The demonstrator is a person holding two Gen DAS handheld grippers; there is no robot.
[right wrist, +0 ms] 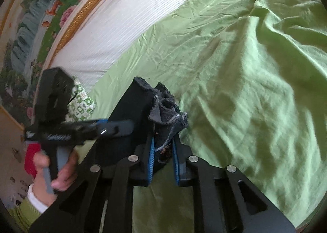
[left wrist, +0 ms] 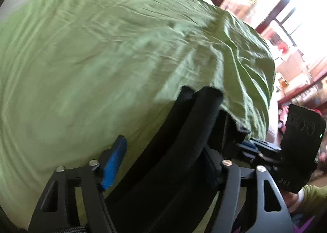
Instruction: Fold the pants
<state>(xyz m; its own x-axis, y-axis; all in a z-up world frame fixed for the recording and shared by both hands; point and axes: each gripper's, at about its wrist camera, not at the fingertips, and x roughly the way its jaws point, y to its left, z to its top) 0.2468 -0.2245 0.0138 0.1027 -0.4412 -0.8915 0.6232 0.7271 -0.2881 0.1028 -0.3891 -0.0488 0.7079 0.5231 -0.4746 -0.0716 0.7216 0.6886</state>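
In the left wrist view the left gripper (left wrist: 163, 163) has its jaws spread wide, a blue ribbed pad (left wrist: 113, 166) at seven o'clock, and a thick fold of the black fabric pants (left wrist: 184, 141) running up between the fingers; the right-hand pad is hidden behind the cloth, so a pinch cannot be confirmed. Only this view shows bright windows with dark red frames (left wrist: 286, 24) at two o'clock and the other gripper's black body at four o'clock. The wrinkled green bedsheet (left wrist: 102, 59) fills the rest. In the right wrist view the right gripper (right wrist: 163, 159) has its blue pads pressed onto a frayed grey-edged hem of the pants (right wrist: 163, 114) at centre. Only here appear a gold-framed flower painting (right wrist: 51, 18) at ten o'clock, a white ribbed headboard (right wrist: 122, 18), and the person's left hand (right wrist: 59, 171) at eight o'clock.
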